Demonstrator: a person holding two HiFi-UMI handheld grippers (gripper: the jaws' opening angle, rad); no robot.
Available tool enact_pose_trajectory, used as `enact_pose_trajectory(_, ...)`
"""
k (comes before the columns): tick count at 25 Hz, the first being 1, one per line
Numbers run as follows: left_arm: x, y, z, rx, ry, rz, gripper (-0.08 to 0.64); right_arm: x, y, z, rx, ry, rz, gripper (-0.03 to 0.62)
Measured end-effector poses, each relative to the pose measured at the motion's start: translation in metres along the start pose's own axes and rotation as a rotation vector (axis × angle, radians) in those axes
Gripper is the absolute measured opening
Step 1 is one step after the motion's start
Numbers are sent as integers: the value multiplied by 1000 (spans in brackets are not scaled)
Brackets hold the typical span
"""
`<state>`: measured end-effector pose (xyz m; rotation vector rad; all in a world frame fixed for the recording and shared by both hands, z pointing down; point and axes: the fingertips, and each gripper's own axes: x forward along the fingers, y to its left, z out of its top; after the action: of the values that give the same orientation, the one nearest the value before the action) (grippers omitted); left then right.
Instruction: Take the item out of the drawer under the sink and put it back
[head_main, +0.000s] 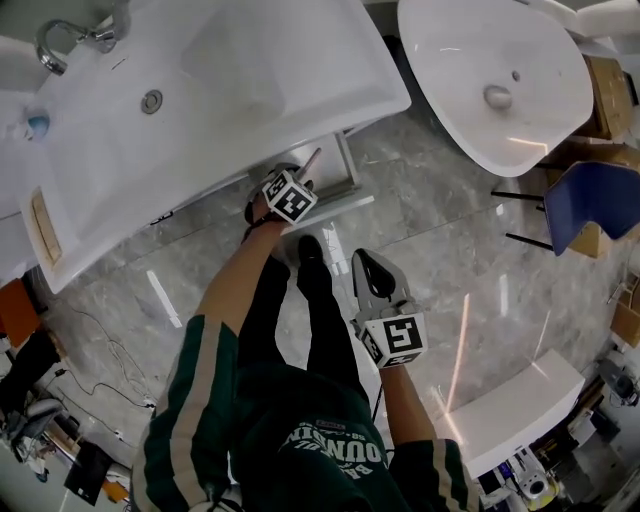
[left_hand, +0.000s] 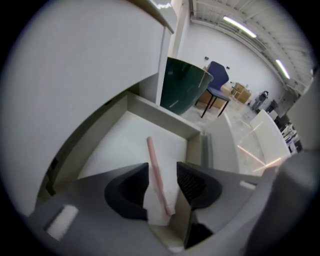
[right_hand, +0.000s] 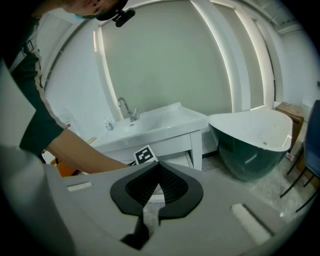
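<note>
Under the white sink (head_main: 230, 70), whose tap (head_main: 75, 38) stands at its far left corner, the drawer (left_hand: 165, 117) is pulled out over the grey marble floor (head_main: 450, 260). The left tool (left_hand: 162, 171) reaches steeply down into this drawer, its marker cube just in front of the sink's edge in the head view. Its jaws stand wide apart and press on nothing. Between them lies the item (left_hand: 152, 152): a slim, straight, pale pink stick, smooth and even in thickness. It rests flat on the drawer's white bottom, one end down between the dark ribbed pads, the other pointing away toward the back wall. A clear gap shows between the stick and the right pad; whether it touches the left one I cannot tell. Further right, the right tool (right_hand: 159, 164) hangs in the air over the floor, well apart from the drawer, its jaw tips closed together with nothing in them. Right again stands a freestanding tub (head_main: 495, 80), white inside and dark green outside, and beyond it a blue chair (head_main: 600, 200).
</note>
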<state>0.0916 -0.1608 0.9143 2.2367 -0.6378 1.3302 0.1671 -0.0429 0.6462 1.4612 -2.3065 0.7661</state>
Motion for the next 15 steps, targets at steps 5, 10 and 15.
enact_pose_trajectory(5, 35, 12, -3, 9, 53, 23, 218, -7, -22, -20, 70, 11, -53, 2)
enact_pose_trajectory(10, 57, 18, -19, 83, 140, 39, 206, -10, -29, -32, 114, 25, -74, 2)
enact_pose_trajectory(15, 59, 25, -18, 79, 159, 50, 130, -9, -34, -34, 139, 29, -81, 2)
